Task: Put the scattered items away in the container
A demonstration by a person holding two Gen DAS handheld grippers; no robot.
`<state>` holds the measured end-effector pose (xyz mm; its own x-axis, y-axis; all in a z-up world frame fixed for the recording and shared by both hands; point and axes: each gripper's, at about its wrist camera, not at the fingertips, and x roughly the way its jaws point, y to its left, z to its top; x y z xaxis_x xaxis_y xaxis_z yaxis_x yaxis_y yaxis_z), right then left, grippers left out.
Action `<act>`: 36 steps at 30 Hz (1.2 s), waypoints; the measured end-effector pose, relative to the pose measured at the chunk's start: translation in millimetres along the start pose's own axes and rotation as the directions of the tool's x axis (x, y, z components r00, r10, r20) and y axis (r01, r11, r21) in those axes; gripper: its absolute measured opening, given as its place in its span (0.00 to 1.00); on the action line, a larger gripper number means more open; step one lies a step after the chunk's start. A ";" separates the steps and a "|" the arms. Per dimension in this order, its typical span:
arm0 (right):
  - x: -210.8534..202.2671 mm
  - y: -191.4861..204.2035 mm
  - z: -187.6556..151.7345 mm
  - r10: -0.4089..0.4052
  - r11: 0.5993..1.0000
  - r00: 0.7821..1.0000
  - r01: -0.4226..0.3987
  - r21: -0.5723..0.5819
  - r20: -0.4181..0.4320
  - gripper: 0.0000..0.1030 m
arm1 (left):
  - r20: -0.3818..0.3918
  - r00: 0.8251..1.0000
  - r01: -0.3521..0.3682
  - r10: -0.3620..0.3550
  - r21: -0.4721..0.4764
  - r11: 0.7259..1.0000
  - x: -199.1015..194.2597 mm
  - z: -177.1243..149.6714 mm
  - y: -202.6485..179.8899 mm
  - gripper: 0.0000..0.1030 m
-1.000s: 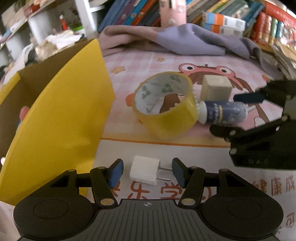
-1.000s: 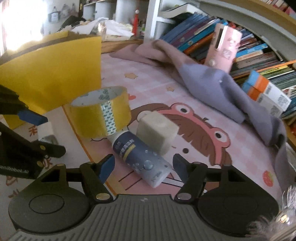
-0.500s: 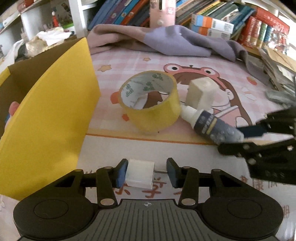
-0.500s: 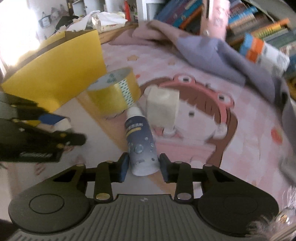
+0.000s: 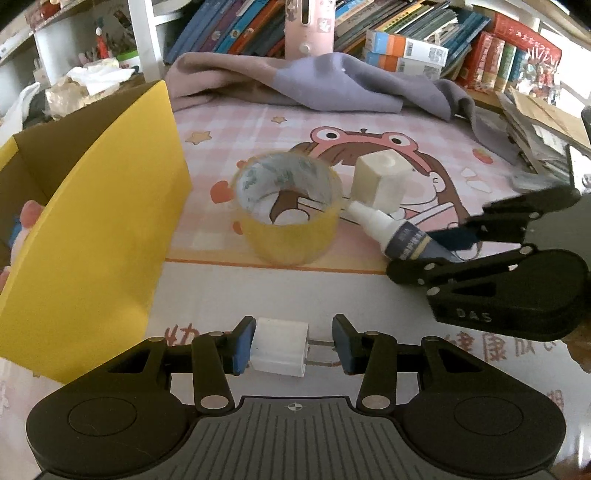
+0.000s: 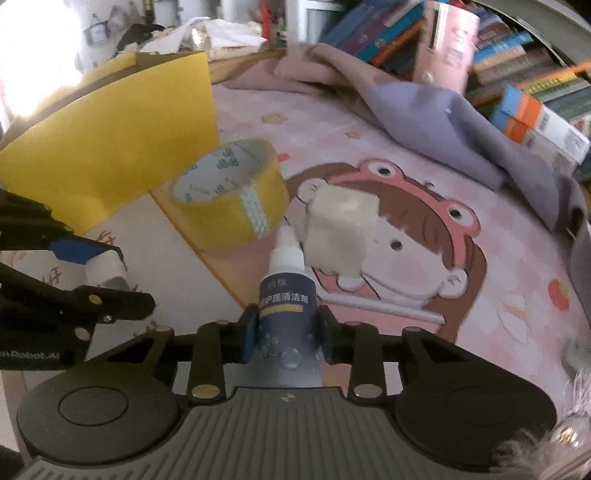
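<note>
My left gripper is shut on a white plug adapter: one pad presses its body, the other its metal prongs. My right gripper is shut on a dark blue bottle whose white cap points away from me. In the left wrist view the right gripper grips the bottle at right. The left gripper shows at the left of the right wrist view. A yellow cardboard box stands open at the left. A yellow tape roll and a whitish cube lie on the mat.
A grey-purple cloth is heaped at the back of the pink cartoon mat. Behind it are rows of books and a pink case. Someone's fingers show at the box's left edge. Stacked papers lie at right.
Both grippers have closed: the left on the plug adapter, the right on the bottle, which swung round until its cap pointed away from the right gripper.
</note>
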<state>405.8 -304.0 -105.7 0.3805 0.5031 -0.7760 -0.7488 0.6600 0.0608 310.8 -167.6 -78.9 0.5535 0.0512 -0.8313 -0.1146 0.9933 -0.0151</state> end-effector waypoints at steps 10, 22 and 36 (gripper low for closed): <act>-43.6 0.8 -16.0 -0.017 0.991 0.999 0.012 0.131 0.036 0.30 | 0.045 0.994 0.097 -0.098 0.025 0.995 -38.2 0.9 -5.0 0.42; -124.3 53.8 -33.9 -0.038 0.970 0.997 0.020 0.243 0.069 0.30 | 0.130 0.959 0.241 -0.254 0.102 0.965 -96.4 -16.5 18.0 0.42; -157.0 185.8 -29.0 -0.095 0.944 0.992 0.061 0.325 0.089 0.30 | 0.192 0.906 0.346 -0.376 0.173 0.922 -157.3 -81.5 100.7 0.42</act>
<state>191.2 -276.4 9.3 0.4963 0.4860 -0.7194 -0.5068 0.8350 0.2144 145.0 -84.1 5.0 0.7035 -0.3070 -0.6410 0.2281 0.9517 -0.2054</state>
